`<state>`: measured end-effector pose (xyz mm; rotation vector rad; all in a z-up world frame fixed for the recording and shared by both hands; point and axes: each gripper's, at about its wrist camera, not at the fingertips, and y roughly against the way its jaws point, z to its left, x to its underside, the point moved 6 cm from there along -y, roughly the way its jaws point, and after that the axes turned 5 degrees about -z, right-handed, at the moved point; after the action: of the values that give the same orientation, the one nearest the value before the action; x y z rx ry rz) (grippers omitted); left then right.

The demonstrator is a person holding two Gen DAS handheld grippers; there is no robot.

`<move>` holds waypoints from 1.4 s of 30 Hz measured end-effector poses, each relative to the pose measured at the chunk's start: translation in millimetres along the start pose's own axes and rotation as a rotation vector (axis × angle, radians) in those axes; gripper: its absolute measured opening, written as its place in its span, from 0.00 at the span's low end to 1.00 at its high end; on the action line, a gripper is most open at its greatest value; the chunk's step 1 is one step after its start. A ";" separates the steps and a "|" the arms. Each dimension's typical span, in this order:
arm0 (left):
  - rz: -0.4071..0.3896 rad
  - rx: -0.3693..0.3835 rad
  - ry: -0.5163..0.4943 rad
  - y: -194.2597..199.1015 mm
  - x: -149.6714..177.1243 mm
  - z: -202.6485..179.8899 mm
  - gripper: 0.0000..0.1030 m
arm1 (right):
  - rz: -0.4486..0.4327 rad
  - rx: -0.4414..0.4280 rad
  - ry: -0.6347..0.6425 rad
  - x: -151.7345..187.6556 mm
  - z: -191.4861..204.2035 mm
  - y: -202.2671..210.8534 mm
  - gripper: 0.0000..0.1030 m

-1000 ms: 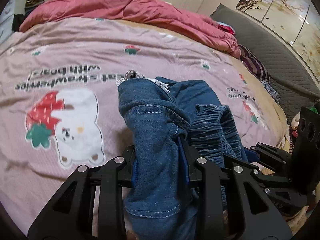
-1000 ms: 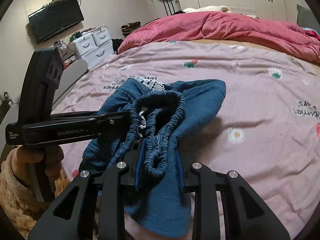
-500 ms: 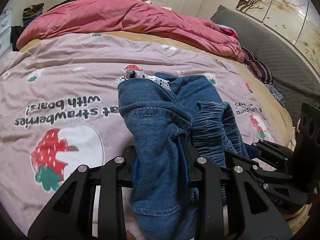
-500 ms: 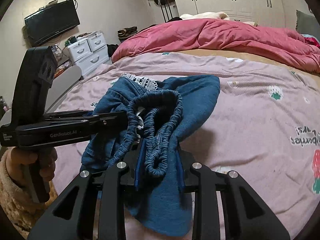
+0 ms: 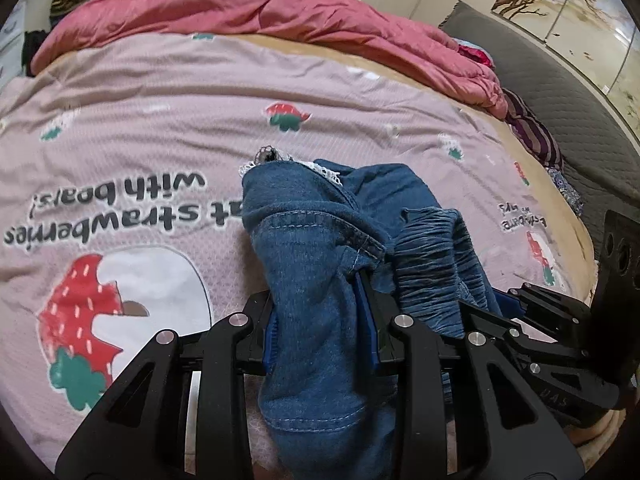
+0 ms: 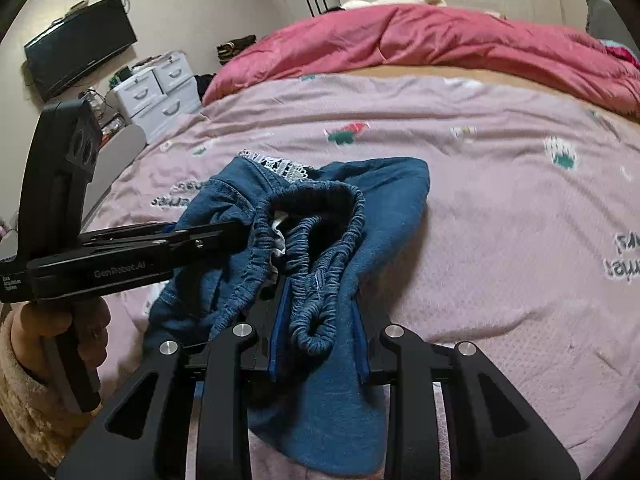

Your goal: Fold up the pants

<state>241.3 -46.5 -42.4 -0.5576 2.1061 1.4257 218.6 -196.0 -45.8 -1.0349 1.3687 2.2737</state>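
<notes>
I've carried the blue denim pants [image 5: 320, 248] with the elastic waistband further up the pink strawberry-print bedspread [image 5: 160, 128]. In the left view the bear print sat mid-left a second ago; now it's at lower left, and the red quilt [image 5: 248, 12] fills more of the top. The left gripper [image 5: 320, 320] is clamped on denim, and the right gripper [image 6: 318, 324] on the gathered waistband. I judge laying out comes next.
</notes>
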 end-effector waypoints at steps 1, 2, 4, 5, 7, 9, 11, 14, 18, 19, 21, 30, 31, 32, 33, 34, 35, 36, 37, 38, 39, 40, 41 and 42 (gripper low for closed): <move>0.003 -0.002 0.004 -2.5 1.8 2.6 0.23 | 0.009 0.000 -0.011 2.8 -3.1 -2.4 0.26; 0.004 -0.003 0.007 -3.3 3.2 3.9 0.23 | 0.012 0.001 -0.019 3.8 -5.1 -3.4 0.27; 0.010 -0.005 0.017 -6.2 5.7 7.3 0.25 | 0.021 0.002 -0.037 6.7 -9.5 -5.4 0.28; 0.013 -0.007 0.019 -7.3 6.4 7.8 0.28 | 0.027 0.005 -0.045 8.7 -12.5 -6.8 0.30; 0.020 -0.011 0.025 -9.9 9.4 9.6 0.31 | 0.043 0.015 -0.061 12.1 -17.0 -9.5 0.32; 0.027 -0.017 0.029 -12.7 11.7 11.4 0.37 | 0.053 0.023 -0.082 16.2 -21.9 -11.1 0.38; 0.035 -0.027 0.035 -15.6 15.3 13.9 0.46 | 0.063 0.041 -0.097 19.3 -26.5 -12.8 0.44; 0.041 -0.035 0.047 -17.1 18.4 17.4 0.56 | 0.074 0.079 -0.098 23.8 -32.4 -14.3 0.56; 0.037 -0.042 0.058 -13.2 21.8 20.0 0.61 | 0.077 0.104 -0.106 27.2 -38.5 -12.9 0.67; 0.034 -0.046 0.057 -11.5 22.5 20.1 0.63 | 0.075 0.111 -0.102 27.7 -39.2 -12.3 0.68; 0.025 -0.052 0.059 -5.7 23.7 20.4 0.64 | 0.069 0.122 -0.097 28.3 -39.3 -8.4 0.70; -0.055 -0.082 0.053 40.6 24.7 14.2 0.79 | -0.054 0.161 -0.026 24.4 -26.9 39.1 0.83; -0.064 -0.083 0.056 45.9 25.7 12.9 0.82 | -0.075 0.167 -0.021 23.6 -25.5 46.8 0.88; -0.072 -0.083 0.059 49.9 26.4 11.4 0.85 | -0.095 0.170 -0.016 22.7 -23.1 52.8 0.91; -0.086 -0.080 0.063 57.1 27.9 9.5 0.87 | -0.119 0.170 -0.010 22.3 -20.8 60.4 0.91; -0.095 -0.077 0.063 63.0 29.6 7.6 0.88 | -0.133 0.172 -0.005 21.9 -19.4 65.3 0.92; -0.101 -0.077 0.062 67.2 31.0 5.6 0.89 | -0.152 0.177 0.000 22.0 -16.9 72.5 0.94; -0.119 -0.078 0.060 75.1 33.0 2.7 0.91 | -0.169 0.181 0.005 21.6 -15.3 78.4 0.95; -0.138 -0.079 0.056 82.3 34.6 0.3 0.91 | -0.185 0.183 0.011 22.1 -13.3 84.3 0.95; -0.148 -0.081 0.054 85.9 35.6 -1.4 0.91 | -0.205 0.187 0.021 22.5 -10.1 91.5 0.96; -0.154 -0.087 0.049 91.6 38.4 -3.0 0.91 | -0.218 0.193 0.028 23.6 -8.4 96.8 0.96; -0.155 -0.090 0.046 94.6 40.5 -4.0 0.91 | -0.230 0.200 0.037 24.0 -6.4 101.2 0.96; -0.155 -0.095 0.046 98.6 43.9 -4.5 0.91 | -0.244 0.209 0.046 24.8 -3.6 106.5 0.96; -0.154 -0.095 0.043 101.2 47.0 -5.3 0.91 | -0.254 0.219 0.053 25.6 -1.9 110.6 0.96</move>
<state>142.9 -17.2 1.7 -0.7764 1.9888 1.4425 138.2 -256.4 7.1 -1.1295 1.3826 1.8824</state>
